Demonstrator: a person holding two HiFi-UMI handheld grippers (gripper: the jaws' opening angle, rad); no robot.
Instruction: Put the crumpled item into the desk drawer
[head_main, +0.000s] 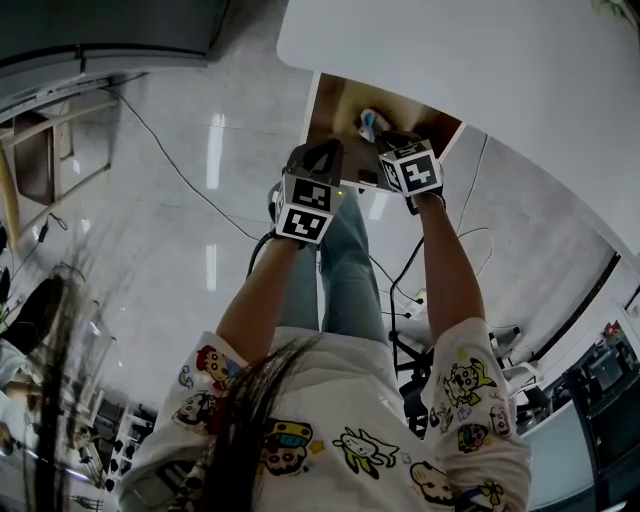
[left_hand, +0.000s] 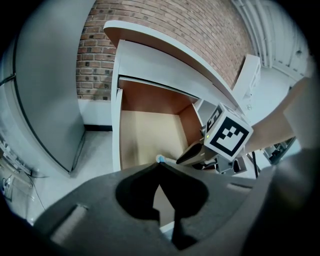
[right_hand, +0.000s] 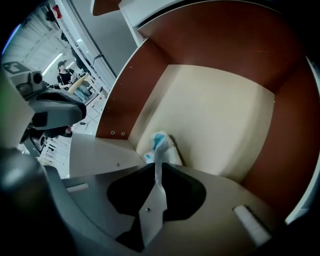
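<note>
1. Under the white worktop (head_main: 450, 50): drawer (head_main: 330, 100) standing open, with brown walls and a pale floor.
2. Over the front part of the drawer: right tongs (head_main: 385, 140), arm stretched out from the person's patterned shirt (head_main: 350, 440).
3. Right tongs pressed together on the crumpled item (head_main: 368, 122), a white wad with blue patches sticking out past the tips.
4. In the right gripper view: same pinch at the right tongs (right_hand: 159, 167). Crumpled item (right_hand: 160, 145) low over the pale floor, inside the drawer (right_hand: 125, 105) and close to its front edge. Touching the floor or just above it: cannot tell.
5. Left tongs (head_main: 318, 160) just beside the right ones, at the front of the drawer, not holding anything.
6. In the left gripper view: left tongs (left_hand: 160, 165) closed tip to tip, nothing between them.
7. Just past those tips: a bit of the crumpled item (left_hand: 160, 159), then the right tongs (left_hand: 192, 156) with their marker cube (left_hand: 227, 136) coming in from the right over the drawer (left_hand: 116, 130).
8. Around: glossy grey floor (head_main: 180, 230) with a thin cable (head_main: 165, 150) across it, and a brick wall (left_hand: 150, 20) above the worktop (left_hand: 165, 55).
</note>
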